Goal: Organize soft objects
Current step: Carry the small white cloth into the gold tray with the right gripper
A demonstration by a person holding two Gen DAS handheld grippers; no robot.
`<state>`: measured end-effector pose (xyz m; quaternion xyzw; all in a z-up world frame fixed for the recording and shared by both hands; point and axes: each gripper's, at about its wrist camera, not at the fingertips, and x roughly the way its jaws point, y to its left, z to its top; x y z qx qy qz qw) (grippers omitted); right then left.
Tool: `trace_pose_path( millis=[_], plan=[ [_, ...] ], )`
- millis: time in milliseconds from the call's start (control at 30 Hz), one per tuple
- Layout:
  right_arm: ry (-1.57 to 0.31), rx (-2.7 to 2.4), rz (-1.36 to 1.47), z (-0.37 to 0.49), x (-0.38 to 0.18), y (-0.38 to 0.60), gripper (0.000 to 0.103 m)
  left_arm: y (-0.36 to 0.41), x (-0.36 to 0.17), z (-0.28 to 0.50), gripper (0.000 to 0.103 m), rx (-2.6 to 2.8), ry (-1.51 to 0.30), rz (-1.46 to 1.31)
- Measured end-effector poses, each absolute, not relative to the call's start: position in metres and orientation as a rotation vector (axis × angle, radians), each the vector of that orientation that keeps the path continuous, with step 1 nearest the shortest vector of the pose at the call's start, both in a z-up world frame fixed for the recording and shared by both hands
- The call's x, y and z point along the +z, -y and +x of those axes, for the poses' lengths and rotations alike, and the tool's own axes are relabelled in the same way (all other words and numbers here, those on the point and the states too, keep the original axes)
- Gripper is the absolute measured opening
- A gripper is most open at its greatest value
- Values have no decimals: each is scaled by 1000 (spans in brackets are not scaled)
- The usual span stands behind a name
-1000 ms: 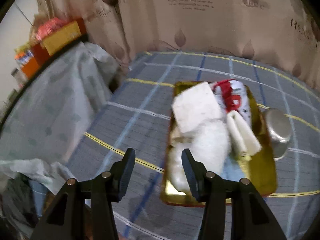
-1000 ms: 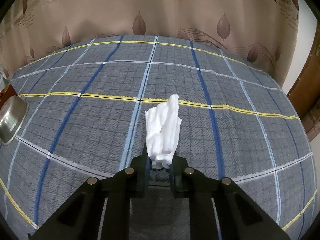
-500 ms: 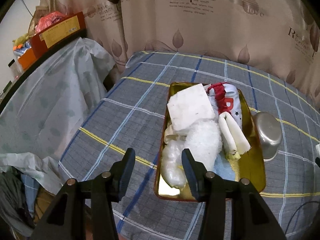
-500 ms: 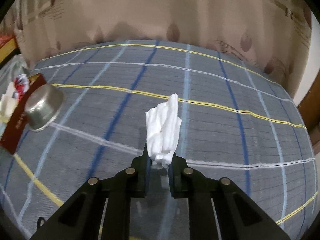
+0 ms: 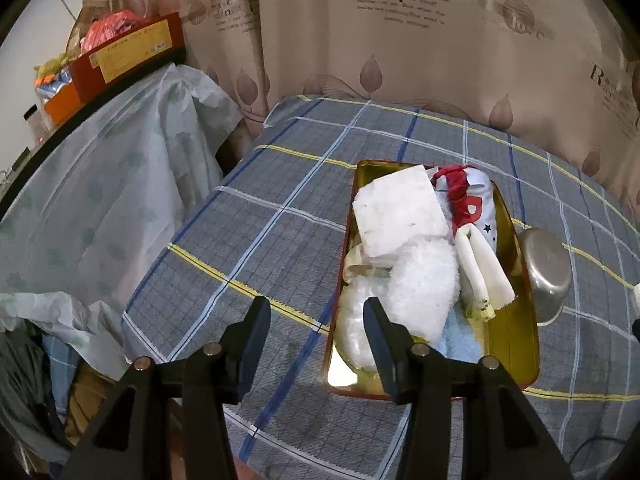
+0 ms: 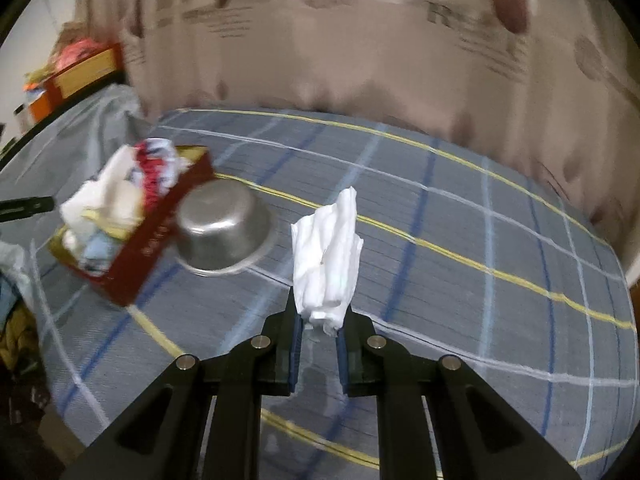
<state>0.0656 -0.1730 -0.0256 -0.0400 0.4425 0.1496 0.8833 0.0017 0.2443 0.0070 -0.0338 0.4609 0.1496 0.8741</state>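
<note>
My right gripper (image 6: 318, 320) is shut on a crumpled white tissue (image 6: 326, 256) and holds it above the checked cloth. To its left a red box with a gold inside (image 6: 160, 224) holds several soft things: a white foam block (image 5: 398, 210), a fluffy white pad (image 5: 424, 288), a red and white cloth (image 5: 466, 196) and a folded cream cloth (image 5: 482, 272). My left gripper (image 5: 318, 320) is open and empty, above the table near the box's near left corner (image 5: 340, 380).
An upturned steel bowl (image 6: 222, 228) sits against the box's right side; it also shows in the left wrist view (image 5: 546, 268). A plastic-covered shelf (image 5: 100, 184) with boxes stands left of the table. A curtain (image 5: 420, 40) hangs behind.
My right gripper has swung left with the tissue, so the bowl and box came into its view. My left gripper has pulled back and up from the box.
</note>
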Motion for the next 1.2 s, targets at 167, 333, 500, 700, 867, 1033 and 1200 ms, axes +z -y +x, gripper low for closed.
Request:
trace_pose_path(
  millis=[167,333,500,700,867,1033,1200],
  plan=[
    [-893,408,-119,61,-10,131,13,-251,8,0,49,320,-965,-93],
    [-885,495,-147,55,0,97,14,-255,10,-1,49,332,-963,-105],
    [-890,553,-173,51,4,70,15,-257,8,0,49,344,-970,-103],
    [-909,634,-216,48,0,27,15,-261,7,-1,49,355,-974,-111],
    [-924,689,-244,53,-7,-10,15,-271,10,-3,49,375,-966,-125],
    [-958,722,-283,57,-19,-38,15,-282,11,-5,49,402,-964,-149],
    [-979,725,-278,65,-28,-58,15,-285,12,-4,49,404,-966,-160]
  ],
)
